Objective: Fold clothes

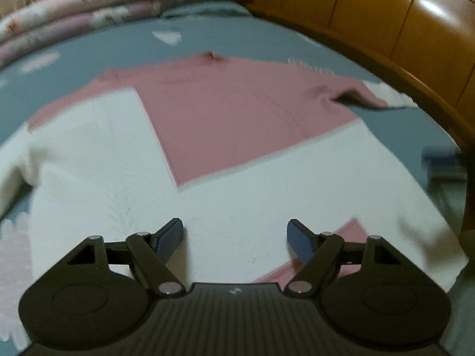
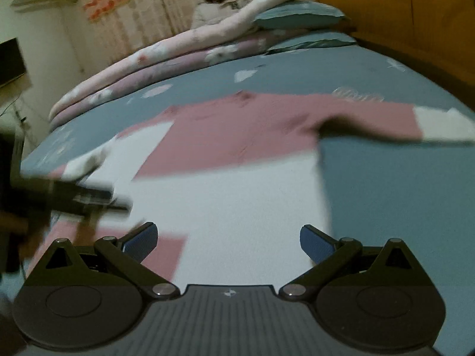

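A pink and white sweater [image 1: 231, 124] lies spread flat on the blue-grey bed cover, collar away from me; it also shows in the right wrist view [image 2: 237, 154]. Its left sleeve is folded across the body. Its right sleeve [image 2: 386, 121] stretches out to the right, with a white cuff. My left gripper [image 1: 234, 238] is open and empty, just above the white lower part of the sweater. My right gripper [image 2: 228, 241] is open and empty over the white hem area. The left gripper appears blurred at the left of the right wrist view [image 2: 74, 195].
The bed cover [image 2: 400, 192] is blue-grey with pale prints. Rolled pink quilts [image 2: 166, 59] and blue pillows [image 2: 297, 14] lie at the far side. A wooden headboard [image 1: 400, 20] runs along the right. A person [image 2: 213, 0] sits behind the quilts.
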A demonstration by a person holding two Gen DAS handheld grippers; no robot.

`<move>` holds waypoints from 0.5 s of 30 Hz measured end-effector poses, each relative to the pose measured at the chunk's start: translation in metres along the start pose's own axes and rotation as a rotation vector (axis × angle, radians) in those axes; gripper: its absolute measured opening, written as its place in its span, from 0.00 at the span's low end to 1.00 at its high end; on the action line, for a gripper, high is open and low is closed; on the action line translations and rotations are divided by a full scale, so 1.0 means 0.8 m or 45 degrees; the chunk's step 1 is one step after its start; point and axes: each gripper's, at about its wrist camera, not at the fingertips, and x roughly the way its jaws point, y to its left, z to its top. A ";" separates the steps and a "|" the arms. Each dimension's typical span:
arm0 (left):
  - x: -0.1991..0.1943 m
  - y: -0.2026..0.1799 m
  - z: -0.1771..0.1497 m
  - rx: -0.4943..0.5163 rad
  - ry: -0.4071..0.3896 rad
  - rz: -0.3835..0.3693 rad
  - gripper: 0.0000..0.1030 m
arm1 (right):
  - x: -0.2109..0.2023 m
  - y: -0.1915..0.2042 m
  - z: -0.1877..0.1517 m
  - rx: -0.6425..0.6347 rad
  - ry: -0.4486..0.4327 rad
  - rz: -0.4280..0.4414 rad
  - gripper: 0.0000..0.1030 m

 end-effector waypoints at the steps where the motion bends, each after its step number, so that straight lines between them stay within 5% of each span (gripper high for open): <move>1: 0.003 0.003 -0.001 0.002 -0.011 -0.013 0.79 | 0.004 -0.013 0.021 0.000 0.004 -0.034 1.00; 6: 0.002 0.005 0.004 0.031 -0.039 -0.085 0.83 | 0.040 -0.084 0.115 0.020 0.020 -0.245 1.00; 8: 0.007 0.006 0.007 0.045 -0.055 -0.089 0.83 | 0.056 -0.121 0.137 0.172 0.016 -0.262 1.00; 15: 0.014 0.013 0.002 0.055 -0.116 -0.100 0.88 | 0.106 -0.156 0.168 0.532 -0.029 0.063 1.00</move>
